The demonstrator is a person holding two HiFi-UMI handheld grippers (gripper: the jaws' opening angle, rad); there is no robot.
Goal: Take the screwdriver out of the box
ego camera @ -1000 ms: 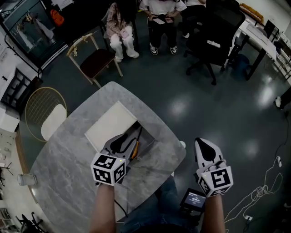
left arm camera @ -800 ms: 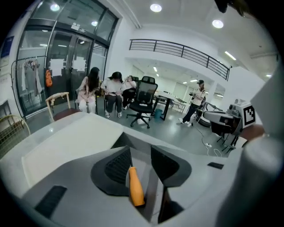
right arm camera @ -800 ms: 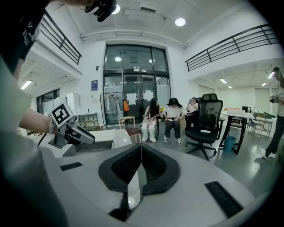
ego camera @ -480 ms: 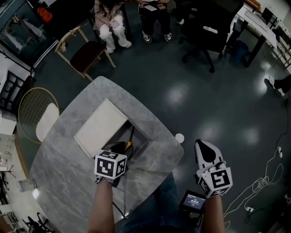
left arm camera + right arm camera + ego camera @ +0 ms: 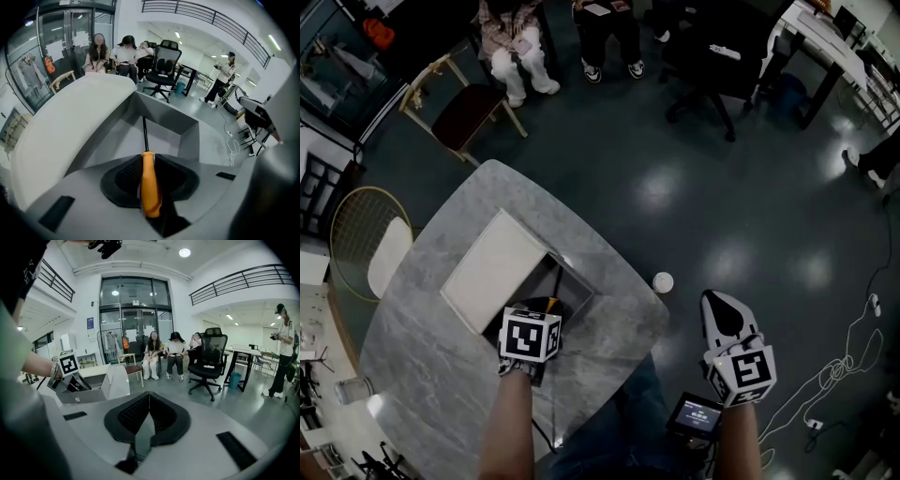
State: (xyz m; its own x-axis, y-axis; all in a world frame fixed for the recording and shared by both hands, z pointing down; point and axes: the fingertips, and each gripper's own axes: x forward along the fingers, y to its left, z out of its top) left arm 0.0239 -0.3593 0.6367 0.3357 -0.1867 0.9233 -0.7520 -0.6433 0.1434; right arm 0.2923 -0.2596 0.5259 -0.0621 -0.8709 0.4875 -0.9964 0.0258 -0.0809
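Note:
A grey box (image 5: pixel 574 284) lies open on the marble table (image 5: pixel 422 375), its white lid (image 5: pixel 492 267) folded back to the left. The screwdriver (image 5: pixel 150 187) has an orange handle and a thin dark shaft (image 5: pixel 145 133) that runs into the box (image 5: pixel 173 115). My left gripper (image 5: pixel 149 157) points steeply down into the box, its jaws closing with the pads against both sides of the handle. A bit of orange (image 5: pixel 549 303) shows past its marker cube in the head view. My right gripper (image 5: pixel 712 298) hangs off the table's right side over the floor, shut and empty (image 5: pixel 149 394).
A round wire chair (image 5: pixel 370 248) stands left of the table and a wooden chair (image 5: pixel 459 108) beyond it. A small white round thing (image 5: pixel 663 281) lies on the floor near the table's right edge. People sit at the far side by a black office chair (image 5: pixel 712 56).
My left gripper has tipped down into the box and its jaws have closed in on the orange handle. My right gripper has sunk a little.

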